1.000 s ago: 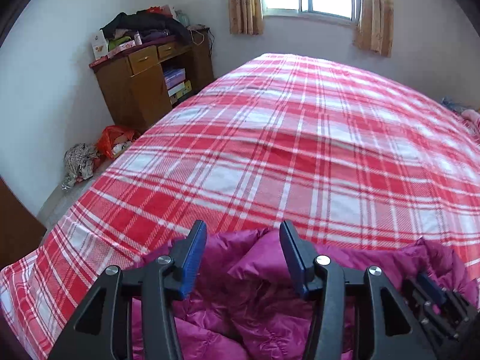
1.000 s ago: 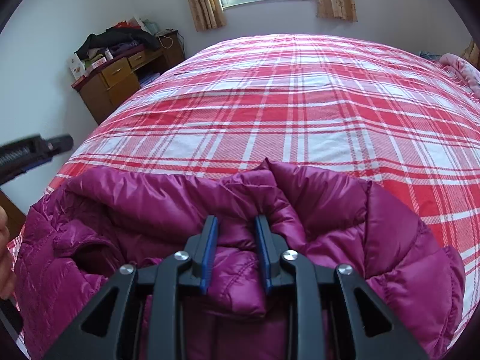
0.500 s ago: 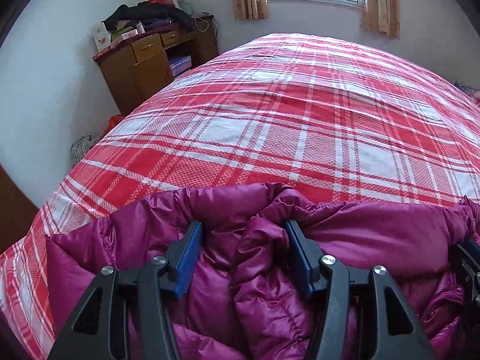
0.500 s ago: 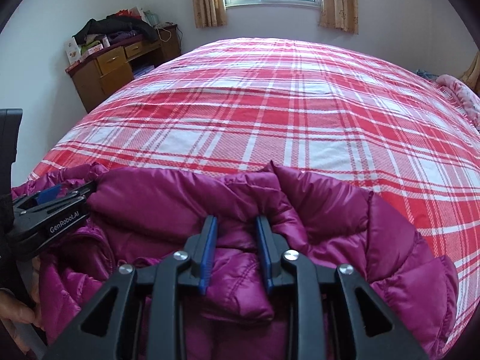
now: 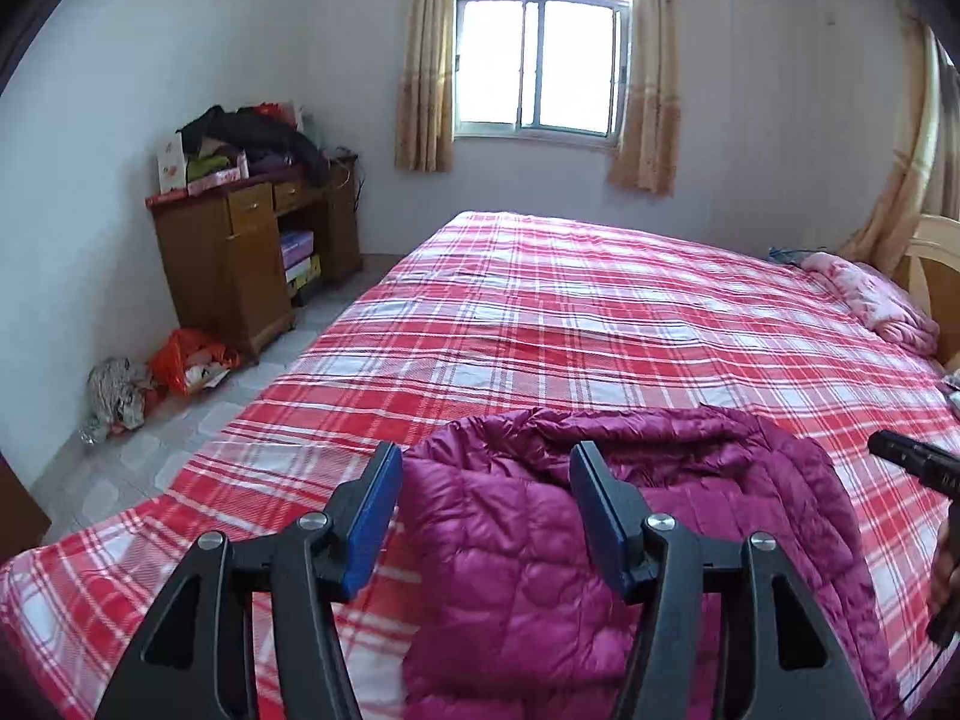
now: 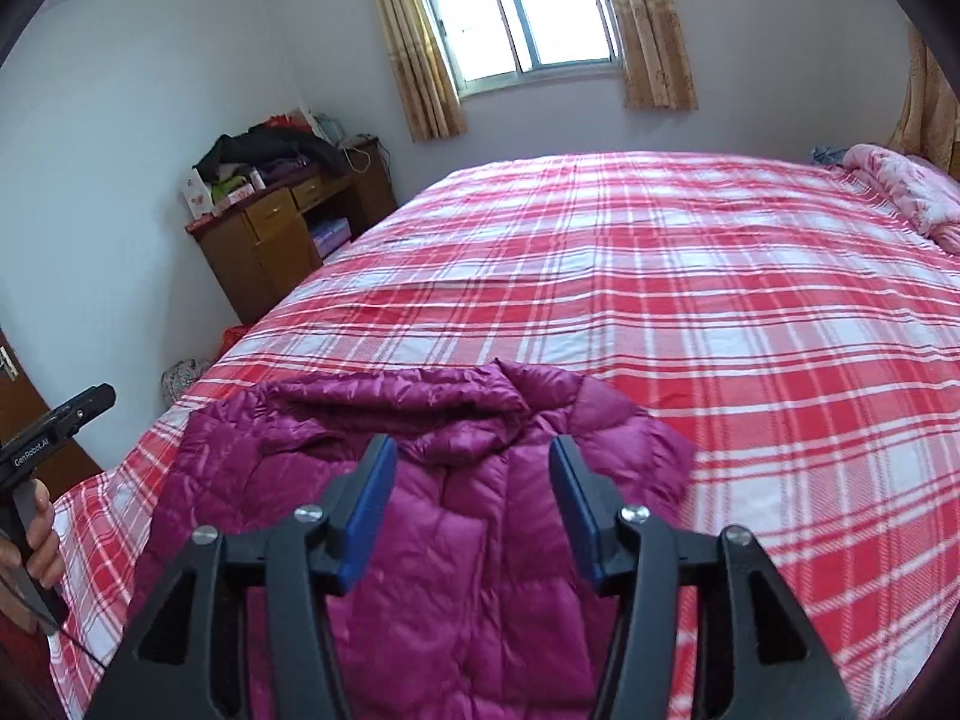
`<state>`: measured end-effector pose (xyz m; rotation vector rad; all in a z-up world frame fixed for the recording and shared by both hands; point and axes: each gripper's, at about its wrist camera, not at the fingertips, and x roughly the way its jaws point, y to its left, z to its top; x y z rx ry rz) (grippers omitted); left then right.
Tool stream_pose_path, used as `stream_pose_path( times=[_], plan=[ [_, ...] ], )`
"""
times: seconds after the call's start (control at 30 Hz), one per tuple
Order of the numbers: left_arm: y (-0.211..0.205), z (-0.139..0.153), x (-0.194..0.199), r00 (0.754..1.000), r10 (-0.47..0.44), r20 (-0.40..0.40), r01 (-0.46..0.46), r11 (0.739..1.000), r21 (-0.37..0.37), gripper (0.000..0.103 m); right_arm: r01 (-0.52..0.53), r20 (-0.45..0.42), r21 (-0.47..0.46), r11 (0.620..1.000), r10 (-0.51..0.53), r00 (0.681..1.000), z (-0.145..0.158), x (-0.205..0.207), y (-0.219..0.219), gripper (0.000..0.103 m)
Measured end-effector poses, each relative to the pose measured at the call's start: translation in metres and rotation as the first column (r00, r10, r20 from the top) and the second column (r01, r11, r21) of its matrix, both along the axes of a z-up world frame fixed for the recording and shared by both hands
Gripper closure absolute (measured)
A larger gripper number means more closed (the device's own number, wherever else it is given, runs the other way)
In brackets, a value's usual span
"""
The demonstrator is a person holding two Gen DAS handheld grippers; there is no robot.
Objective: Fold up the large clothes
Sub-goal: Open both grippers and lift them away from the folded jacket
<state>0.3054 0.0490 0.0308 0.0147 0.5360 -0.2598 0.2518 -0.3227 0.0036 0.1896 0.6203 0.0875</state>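
Note:
A magenta puffer jacket (image 5: 600,516) lies on the red plaid bed (image 5: 600,324) near its front edge, its hood end toward the window. It also shows in the right wrist view (image 6: 432,516). My left gripper (image 5: 483,516) is open and empty, raised above the jacket's left part. My right gripper (image 6: 468,510) is open and empty, raised above the jacket's middle. The right gripper shows at the right edge of the left wrist view (image 5: 918,462). The left gripper shows at the left edge of the right wrist view (image 6: 54,432).
A wooden desk (image 5: 240,258) piled with clothes stands by the left wall. Bags (image 5: 186,360) lie on the floor beside it. A pink quilt (image 5: 870,306) lies at the bed's far right. A curtained window (image 5: 540,66) is in the far wall.
Both grippers opened and let go of the jacket, then lifted up and back. The jacket now lies flat on the bed.

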Motion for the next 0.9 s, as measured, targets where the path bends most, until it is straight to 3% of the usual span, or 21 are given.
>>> stream_pose_path(
  times=[0.2, 0.43, 0.67, 0.9],
  plan=[
    [0.048, -0.004, -0.106, 0.997, -0.078, -0.009, 0.078, 0.997, 0.002, 0.035, -0.001, 0.005, -0.011, 1.000, 0.001, 1.000, 0.016, -0.125, -0.029, 0.037],
    [0.066, -0.060, -0.178, 0.985, -0.105, -0.137, 0.105, 0.994, -0.011, 0.034, 0.000, -0.071, -0.022, 1.000, -0.001, 0.997, -0.011, -0.227, -0.033, 0.036],
    [0.073, -0.089, -0.222, 0.967, -0.148, -0.207, 0.143, 0.989, -0.036, 0.034, -0.003, -0.201, -0.016, 1.000, -0.001, 0.980, -0.066, -0.258, -0.021, 0.036],
    [0.086, -0.112, -0.251, 0.956, -0.144, -0.254, 0.158, 0.987, 0.033, 0.034, -0.004, -0.253, -0.042, 0.999, -0.007, 0.967, -0.095, -0.273, -0.005, 0.036]
  ],
)
